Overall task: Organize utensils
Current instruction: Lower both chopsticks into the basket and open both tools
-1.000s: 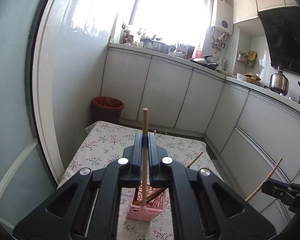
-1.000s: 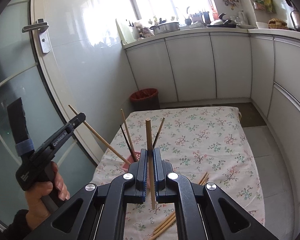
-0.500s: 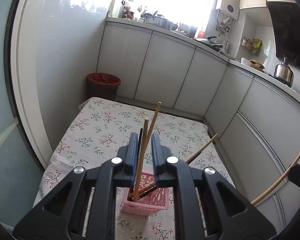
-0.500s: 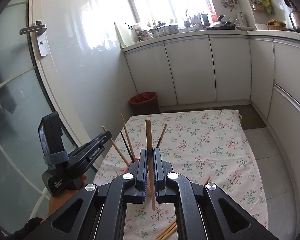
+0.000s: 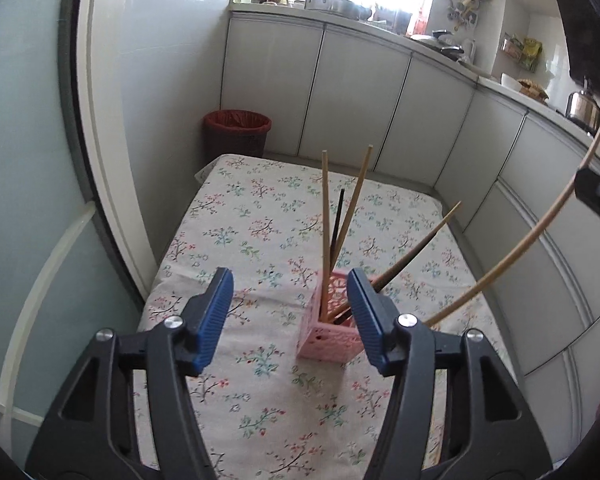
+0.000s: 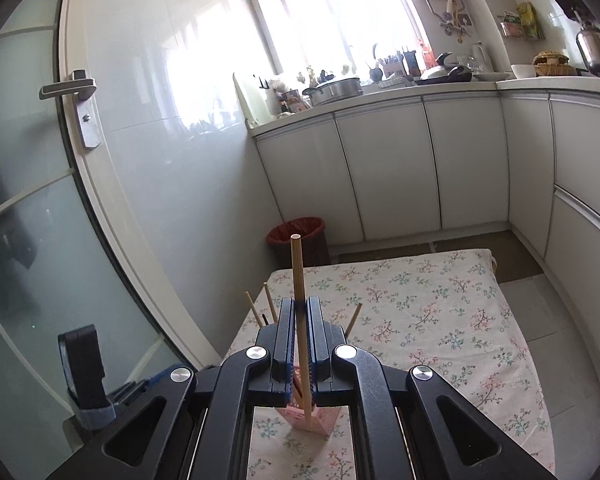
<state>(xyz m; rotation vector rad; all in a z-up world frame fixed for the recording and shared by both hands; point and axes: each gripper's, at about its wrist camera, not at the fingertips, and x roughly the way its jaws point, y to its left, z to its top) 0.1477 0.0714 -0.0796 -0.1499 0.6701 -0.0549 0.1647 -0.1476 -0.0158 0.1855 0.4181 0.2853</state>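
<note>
Chopsticks (image 5: 325, 216), pink basket (image 5: 328, 340), floral tablecloth (image 5: 252, 216), kitchen cabinets (image 5: 356, 92)

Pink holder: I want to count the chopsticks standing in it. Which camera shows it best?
The left wrist view: the pink holder sits in full sight with its chopsticks fanned out. In the right wrist view the right tongs hide most of it.

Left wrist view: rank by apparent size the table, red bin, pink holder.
1. Table, largest by far.
2. Red bin and pink holder look about alike; the holder sits nearer the camera, so no ranking between them.
</note>
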